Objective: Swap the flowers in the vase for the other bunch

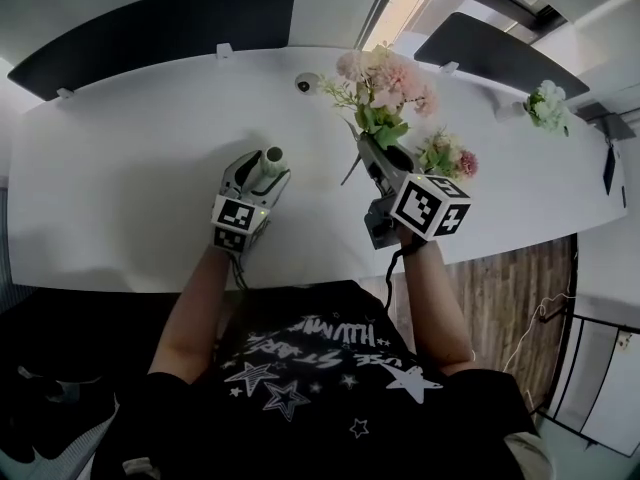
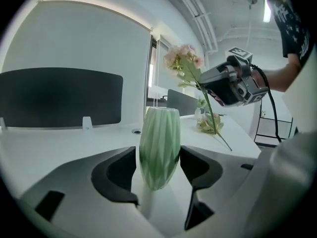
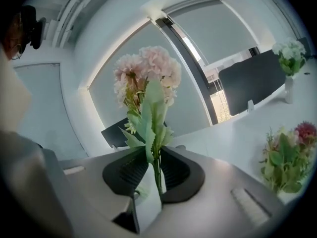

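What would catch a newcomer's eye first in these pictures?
The pink bunch of flowers stands out, held up by its stem in the right gripper above the white table. Further left in the head view, the left gripper clasps a ribbed green vase with nothing in it. A second bunch lies on the table at the right.

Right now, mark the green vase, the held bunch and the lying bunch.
Green vase point(image 2: 158, 148), left gripper view, ribbed body.
Held bunch point(image 3: 148, 69), right gripper view, pink blooms.
Lying bunch point(image 1: 447, 156), head view, flower heads.
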`<state>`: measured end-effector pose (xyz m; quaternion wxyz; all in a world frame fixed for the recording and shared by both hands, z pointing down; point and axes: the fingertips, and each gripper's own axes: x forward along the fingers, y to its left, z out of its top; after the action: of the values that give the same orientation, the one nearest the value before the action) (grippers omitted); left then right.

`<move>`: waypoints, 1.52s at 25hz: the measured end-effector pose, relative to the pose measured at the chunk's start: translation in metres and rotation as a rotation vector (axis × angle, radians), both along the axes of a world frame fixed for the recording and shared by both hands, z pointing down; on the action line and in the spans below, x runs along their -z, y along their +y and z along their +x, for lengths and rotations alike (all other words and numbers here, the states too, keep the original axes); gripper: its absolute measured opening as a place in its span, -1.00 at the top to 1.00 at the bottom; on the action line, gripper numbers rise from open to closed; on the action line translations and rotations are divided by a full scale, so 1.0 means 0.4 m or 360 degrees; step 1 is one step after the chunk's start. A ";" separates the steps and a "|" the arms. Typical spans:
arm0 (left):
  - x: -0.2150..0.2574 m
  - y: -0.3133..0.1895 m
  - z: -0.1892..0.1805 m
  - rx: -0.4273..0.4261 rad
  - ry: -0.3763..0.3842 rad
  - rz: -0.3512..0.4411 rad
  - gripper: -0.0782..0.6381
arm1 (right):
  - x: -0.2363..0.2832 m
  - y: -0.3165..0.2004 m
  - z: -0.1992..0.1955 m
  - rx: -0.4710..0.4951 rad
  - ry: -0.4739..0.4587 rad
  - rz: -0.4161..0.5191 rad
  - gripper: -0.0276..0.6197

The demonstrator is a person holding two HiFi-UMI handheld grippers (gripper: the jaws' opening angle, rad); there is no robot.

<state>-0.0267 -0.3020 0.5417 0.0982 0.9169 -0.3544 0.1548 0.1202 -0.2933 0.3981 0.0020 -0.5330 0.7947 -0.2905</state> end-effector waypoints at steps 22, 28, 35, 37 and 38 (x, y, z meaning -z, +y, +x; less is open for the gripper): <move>0.051 0.105 -0.075 0.0439 0.0005 -0.0050 0.02 | -0.394 -0.011 0.139 -0.0089 -0.0036 -0.0749 0.69; 0.052 0.133 -0.077 0.0481 0.0078 -0.0096 0.02 | -0.438 -0.015 0.141 -0.0074 0.0034 -0.0804 0.68; 0.072 0.144 -0.077 0.0509 0.0121 -0.0087 0.02 | -0.421 -0.015 0.133 0.0024 0.0223 -0.0734 0.52; 0.079 0.144 -0.073 0.0511 0.0139 -0.0079 0.02 | -0.410 -0.015 0.132 0.0038 0.0245 -0.0709 0.42; 0.080 0.145 -0.071 0.0509 0.0141 -0.0074 0.02 | -0.404 -0.014 0.134 0.0034 0.0254 -0.0697 0.37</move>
<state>-0.0551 -0.2439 0.5097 0.1585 0.8523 -0.4873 0.1048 0.1739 -0.2990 0.5598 -0.1795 -0.5335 0.7160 -0.4129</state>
